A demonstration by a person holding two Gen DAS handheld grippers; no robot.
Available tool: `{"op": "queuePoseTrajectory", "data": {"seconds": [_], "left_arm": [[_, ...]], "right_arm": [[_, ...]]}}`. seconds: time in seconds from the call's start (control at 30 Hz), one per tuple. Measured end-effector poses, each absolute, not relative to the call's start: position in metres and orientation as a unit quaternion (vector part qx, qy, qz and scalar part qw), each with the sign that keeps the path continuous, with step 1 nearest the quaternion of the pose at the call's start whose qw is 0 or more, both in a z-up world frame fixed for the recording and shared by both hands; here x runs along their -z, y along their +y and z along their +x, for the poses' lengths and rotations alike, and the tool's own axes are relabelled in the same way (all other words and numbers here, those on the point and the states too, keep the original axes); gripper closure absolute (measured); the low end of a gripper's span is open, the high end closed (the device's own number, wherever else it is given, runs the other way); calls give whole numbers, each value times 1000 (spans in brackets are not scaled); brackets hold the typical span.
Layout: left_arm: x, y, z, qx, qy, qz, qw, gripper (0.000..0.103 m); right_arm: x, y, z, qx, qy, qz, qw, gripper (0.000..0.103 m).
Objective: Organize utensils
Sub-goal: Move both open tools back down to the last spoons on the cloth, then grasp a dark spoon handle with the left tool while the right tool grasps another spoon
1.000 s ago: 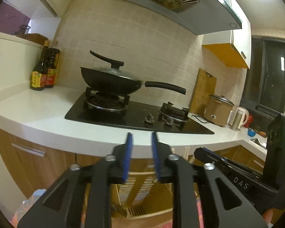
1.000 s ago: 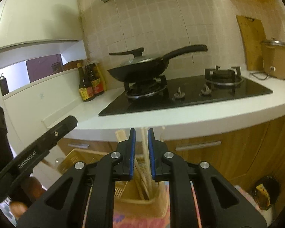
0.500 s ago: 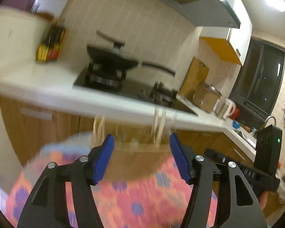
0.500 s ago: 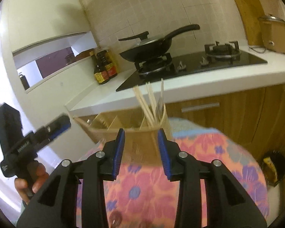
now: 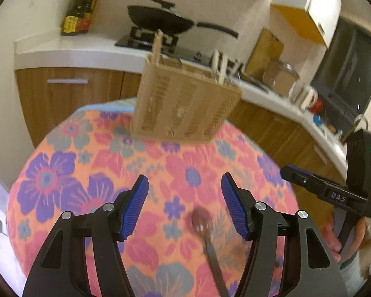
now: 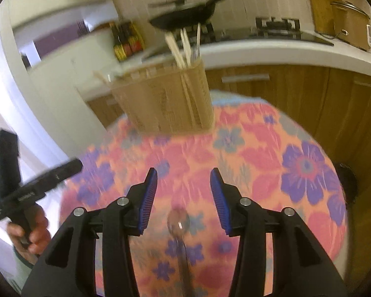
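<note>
Left wrist view
Left gripper (image 5: 184,185): blue-padded jaws spread wide, holding nothing, above the floral orange-pink tablecloth (image 5: 61,173).
Spoon: a dark slotted spoon (image 5: 205,232) lies on the cloth between the jaws, nearer the right one.
Holder: a beige slatted plastic utensil basket (image 5: 185,109) stands at the cloth's far edge, wooden chopsticks (image 5: 157,47) upright in it.

Right wrist view
Right gripper (image 6: 183,180): jaws apart, empty.
Spoon: a blurred metal spoon (image 6: 179,225) lies between them on the cloth.
Holder: the same basket, well ahead.
Background: black wok (image 6: 185,16) on the stove.
</note>
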State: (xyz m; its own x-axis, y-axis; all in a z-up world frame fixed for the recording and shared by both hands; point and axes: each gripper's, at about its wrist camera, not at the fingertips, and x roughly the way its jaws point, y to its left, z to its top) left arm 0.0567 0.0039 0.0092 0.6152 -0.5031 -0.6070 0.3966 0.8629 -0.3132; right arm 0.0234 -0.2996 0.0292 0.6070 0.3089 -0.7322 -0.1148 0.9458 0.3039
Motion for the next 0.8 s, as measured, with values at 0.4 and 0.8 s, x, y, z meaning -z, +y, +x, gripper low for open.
{"op": "queuePoseTrajectory", "data": {"seconds": [0.4, 0.8], "left_arm": [[39, -36, 37, 262, 459, -4, 849, 53], [60, -82, 39, 236, 473, 85, 845, 68]], "right_arm": [[23, -261, -21, -95, 508, 48, 855, 71], [44, -249, -17, -83, 542, -9, 836, 89]]}}
